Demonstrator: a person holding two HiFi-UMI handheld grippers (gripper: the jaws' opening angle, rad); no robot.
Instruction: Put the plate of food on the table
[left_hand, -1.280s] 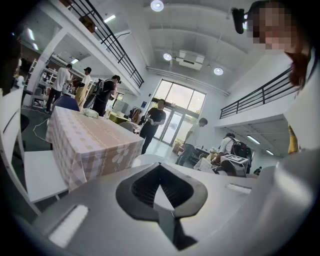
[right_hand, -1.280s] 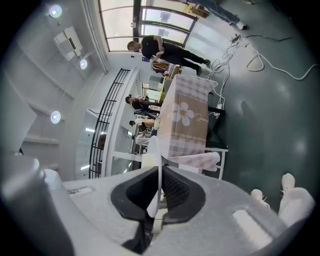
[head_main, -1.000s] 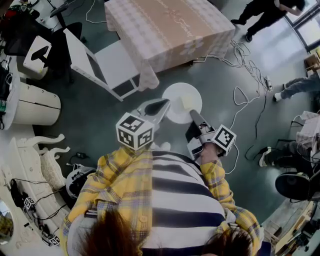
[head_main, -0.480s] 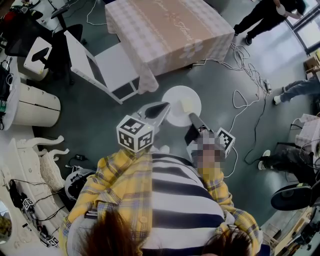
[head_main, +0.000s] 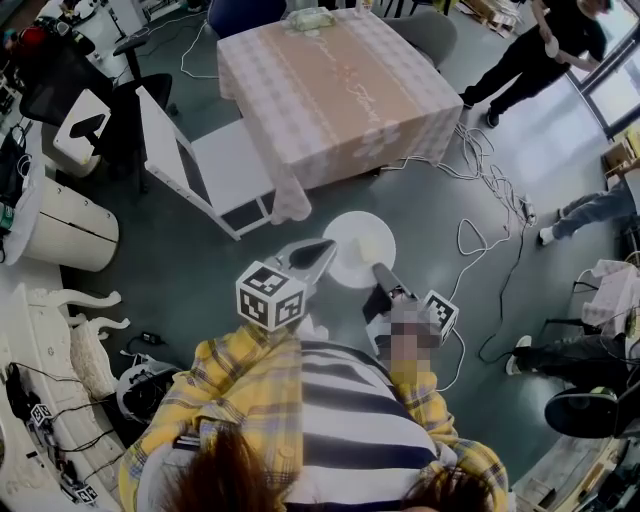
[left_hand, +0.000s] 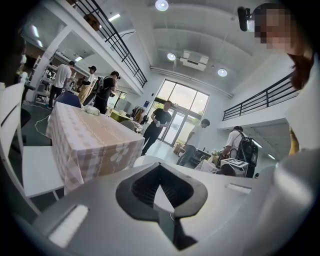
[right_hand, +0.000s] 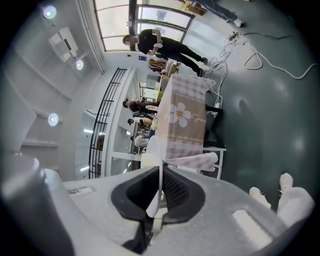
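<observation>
A white plate (head_main: 350, 248) with a pale piece of food (head_main: 374, 238) hangs over the grey floor, a short way from the table (head_main: 340, 80) with the checked cloth. My left gripper (head_main: 322, 252) is shut on the plate's left rim, and a sliver of rim shows between its pads (left_hand: 162, 195). My right gripper (head_main: 380, 270) is shut on the near right rim. In the right gripper view the plate (right_hand: 152, 150) stands edge-on between the dark pads (right_hand: 175, 192). The table (left_hand: 90, 137) fills the left of the left gripper view.
A white chair (head_main: 215, 150) stands at the table's near left corner. Cables (head_main: 480, 200) trail over the floor to the right. A round white cabinet (head_main: 60, 215) and a black chair (head_main: 85, 100) stand on the left. People (head_main: 540, 45) stand beyond the table.
The table and chair have drawn nearer as the person walks toward them. Both grippers still hold the plate in front of the body.
</observation>
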